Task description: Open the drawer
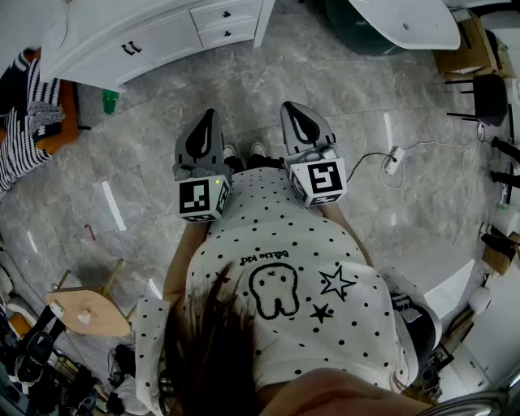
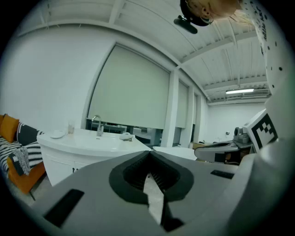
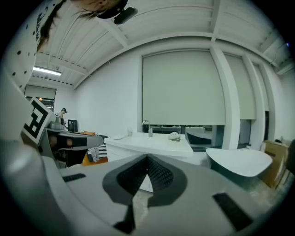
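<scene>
A white cabinet stands across the floor ahead of me, with small drawers at its right end, all pushed in, with dark handles. The left gripper view shows it as a white counter carrying a tap; in the right gripper view it is the same counter. My left gripper is held close to my body, shut and empty, its tips meeting. My right gripper hangs beside it, also shut on nothing. Both point towards the cabinet, well short of it.
An orange sofa with a striped cushion is at the left, with a green bottle beside the cabinet. A power strip on its cable lies on the marble floor at the right. A wooden stool stands at lower left, a white basin at upper right.
</scene>
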A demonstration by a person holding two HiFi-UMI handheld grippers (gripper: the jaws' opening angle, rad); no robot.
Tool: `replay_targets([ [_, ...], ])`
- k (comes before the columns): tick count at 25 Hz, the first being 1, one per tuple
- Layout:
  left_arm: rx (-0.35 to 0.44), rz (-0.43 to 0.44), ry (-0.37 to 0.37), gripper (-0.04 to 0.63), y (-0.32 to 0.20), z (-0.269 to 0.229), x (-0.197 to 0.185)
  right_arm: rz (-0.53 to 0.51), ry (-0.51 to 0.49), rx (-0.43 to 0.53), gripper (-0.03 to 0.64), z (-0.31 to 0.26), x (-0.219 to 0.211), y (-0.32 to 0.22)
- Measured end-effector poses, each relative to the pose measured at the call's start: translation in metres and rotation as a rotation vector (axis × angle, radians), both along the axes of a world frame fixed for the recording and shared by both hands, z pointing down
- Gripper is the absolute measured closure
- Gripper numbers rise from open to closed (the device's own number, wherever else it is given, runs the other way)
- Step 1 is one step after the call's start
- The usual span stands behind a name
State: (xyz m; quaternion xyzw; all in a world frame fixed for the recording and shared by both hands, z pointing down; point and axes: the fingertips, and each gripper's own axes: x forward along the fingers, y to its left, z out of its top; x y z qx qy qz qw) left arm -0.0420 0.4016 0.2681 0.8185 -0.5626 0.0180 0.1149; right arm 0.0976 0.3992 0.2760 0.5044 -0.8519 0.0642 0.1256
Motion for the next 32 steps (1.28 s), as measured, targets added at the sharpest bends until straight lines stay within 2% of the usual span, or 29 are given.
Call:
replay_targets([
  [20, 0.034, -0.004, -0.011, 0.591, 0.000, -0.007, 0.025, -0.035, 0.005, 0.023, 0.603, -0.003, 0.019, -0.003],
  [26, 0.018, -0.011, -0.015, 0.591, 0.007, -0.001, 0.046, -0.068, -0.044, 0.041, 0.601, -0.005, 0.038, 0.000],
  [32, -0.010, -0.018, -0.006, 0.591, 0.012, 0.008, 0.054, -0.056, -0.049, -0.002, 0.601, 0.009, 0.051, -0.004],
])
